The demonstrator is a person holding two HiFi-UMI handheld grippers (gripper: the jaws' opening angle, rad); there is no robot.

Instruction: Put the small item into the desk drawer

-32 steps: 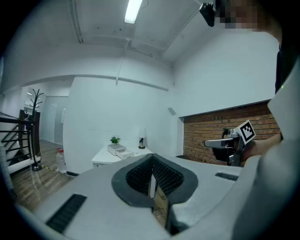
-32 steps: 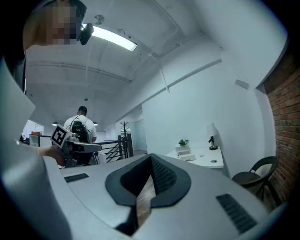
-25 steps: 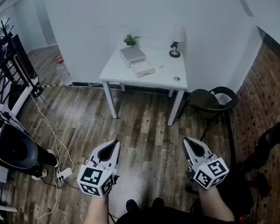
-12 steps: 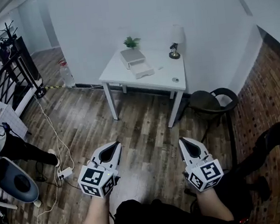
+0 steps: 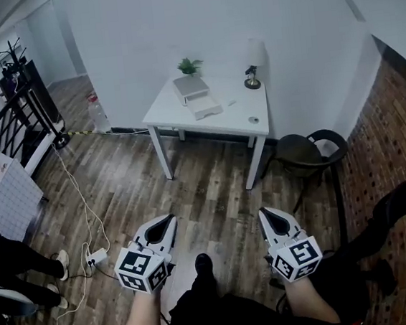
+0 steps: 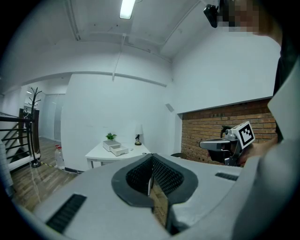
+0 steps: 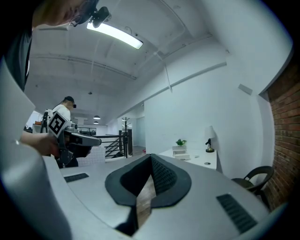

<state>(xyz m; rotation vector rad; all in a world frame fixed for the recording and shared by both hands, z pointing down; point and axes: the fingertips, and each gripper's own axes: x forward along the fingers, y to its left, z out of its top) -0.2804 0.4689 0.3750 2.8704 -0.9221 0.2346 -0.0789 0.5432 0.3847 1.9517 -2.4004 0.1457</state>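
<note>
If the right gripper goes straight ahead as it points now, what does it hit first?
Way looks free nearby. The right gripper, shut and empty, points roughly at the white table, toward its left end, well ahead; depth is unclear.

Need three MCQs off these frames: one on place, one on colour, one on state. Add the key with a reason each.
1. Where is the small green potted plant?
A. On a wall shelf
B. At the back left of the white table, behind the white drawer unit
C. On a windowsill

2. What colour is the round-backed chair to the right of the table?
A. White
B. Red
C. Black

3. How do the jaws of the left gripper and the right gripper stand?
A. Both shut, nothing between them
B. Both wide open
C. Left shut on a small item

Key:
1 B, the plant sits at the table's far left corner by the wall.
2 C, its seat and back both show black.
3 A, each gripper view shows the jaw tips meeting with nothing held.
</note>
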